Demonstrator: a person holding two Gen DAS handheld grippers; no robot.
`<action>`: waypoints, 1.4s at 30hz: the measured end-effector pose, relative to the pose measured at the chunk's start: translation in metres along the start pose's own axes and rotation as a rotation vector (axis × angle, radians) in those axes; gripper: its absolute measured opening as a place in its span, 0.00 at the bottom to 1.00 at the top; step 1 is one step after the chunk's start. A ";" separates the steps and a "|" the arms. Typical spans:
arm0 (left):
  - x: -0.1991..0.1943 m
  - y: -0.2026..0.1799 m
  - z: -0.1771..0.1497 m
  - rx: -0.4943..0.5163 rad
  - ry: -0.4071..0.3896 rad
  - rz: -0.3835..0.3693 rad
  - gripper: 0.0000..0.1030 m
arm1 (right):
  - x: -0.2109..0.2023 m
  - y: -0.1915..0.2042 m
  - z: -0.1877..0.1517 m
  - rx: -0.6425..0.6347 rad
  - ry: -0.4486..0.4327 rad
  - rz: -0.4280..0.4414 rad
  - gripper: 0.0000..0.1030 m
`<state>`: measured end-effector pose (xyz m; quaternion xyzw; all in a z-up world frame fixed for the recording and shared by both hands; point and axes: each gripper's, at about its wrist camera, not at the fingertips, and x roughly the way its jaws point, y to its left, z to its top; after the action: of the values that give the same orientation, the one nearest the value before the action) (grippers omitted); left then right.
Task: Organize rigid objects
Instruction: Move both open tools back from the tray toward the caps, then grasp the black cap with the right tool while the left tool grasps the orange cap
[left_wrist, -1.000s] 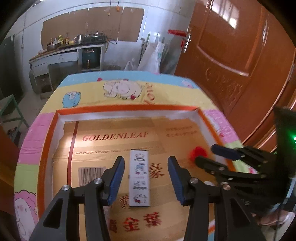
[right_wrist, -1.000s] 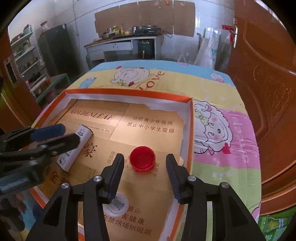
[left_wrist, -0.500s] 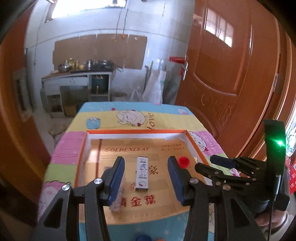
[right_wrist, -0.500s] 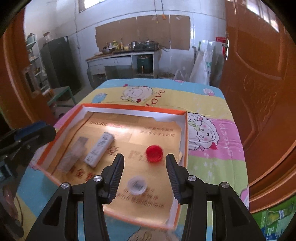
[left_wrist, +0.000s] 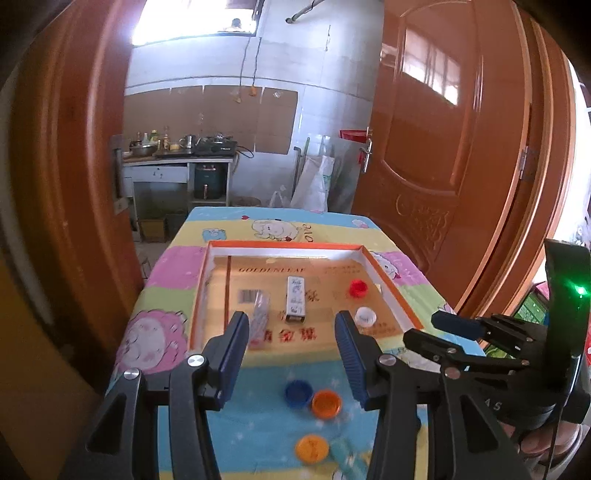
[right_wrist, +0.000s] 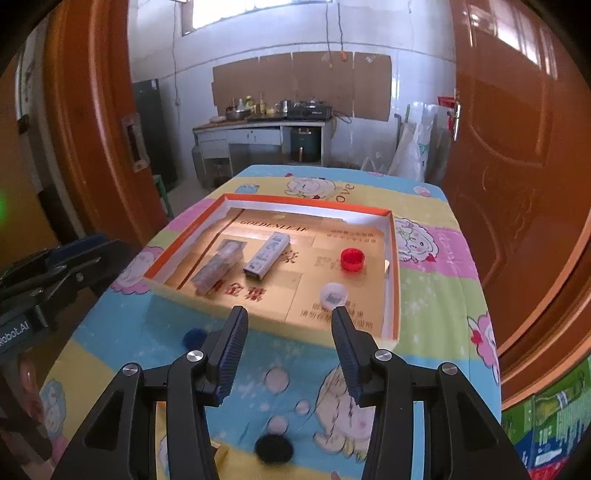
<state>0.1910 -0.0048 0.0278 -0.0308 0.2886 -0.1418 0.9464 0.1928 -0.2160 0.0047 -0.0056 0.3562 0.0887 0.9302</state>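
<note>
An orange-rimmed cardboard tray (left_wrist: 207, 280) (right_wrist: 393, 266) lies on the cartoon tablecloth. In it are a white printed box (left_wrist: 296, 300) (right_wrist: 266, 254), a clear plastic case (left_wrist: 260, 320) (right_wrist: 218, 266), a red cap (left_wrist: 358, 288) (right_wrist: 351, 259) and a white cap (left_wrist: 365, 316) (right_wrist: 333, 295). My left gripper (left_wrist: 291, 358) is open and empty, held above the near table edge. My right gripper (right_wrist: 290, 350) is open and empty, also back from the tray. On the cloth near me lie a blue cap (left_wrist: 298, 393) (right_wrist: 193, 336), two orange caps (left_wrist: 326, 403) and a black cap (right_wrist: 274, 447).
Wooden doors (left_wrist: 443, 147) stand to the right and a door leaf (left_wrist: 66, 184) to the left of the table. A kitchen counter (right_wrist: 266, 129) with pots is at the far wall. The right gripper shows in the left wrist view (left_wrist: 480, 343).
Both grippers have pulled back and up from the tray, so the whole table and the caps on the near cloth now show. Both stayed open and empty.
</note>
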 end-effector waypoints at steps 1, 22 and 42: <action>-0.005 0.000 -0.004 0.003 -0.005 0.005 0.47 | -0.005 0.003 -0.004 0.000 -0.006 -0.001 0.47; -0.018 0.000 -0.080 0.017 0.092 -0.015 0.47 | -0.040 0.028 -0.088 0.062 -0.016 -0.020 0.47; 0.003 0.000 -0.101 0.048 0.181 -0.015 0.47 | 0.011 0.008 -0.104 0.097 0.165 0.016 0.47</action>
<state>0.1373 -0.0038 -0.0573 0.0027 0.3690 -0.1578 0.9159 0.1306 -0.2145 -0.0800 0.0349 0.4355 0.0782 0.8961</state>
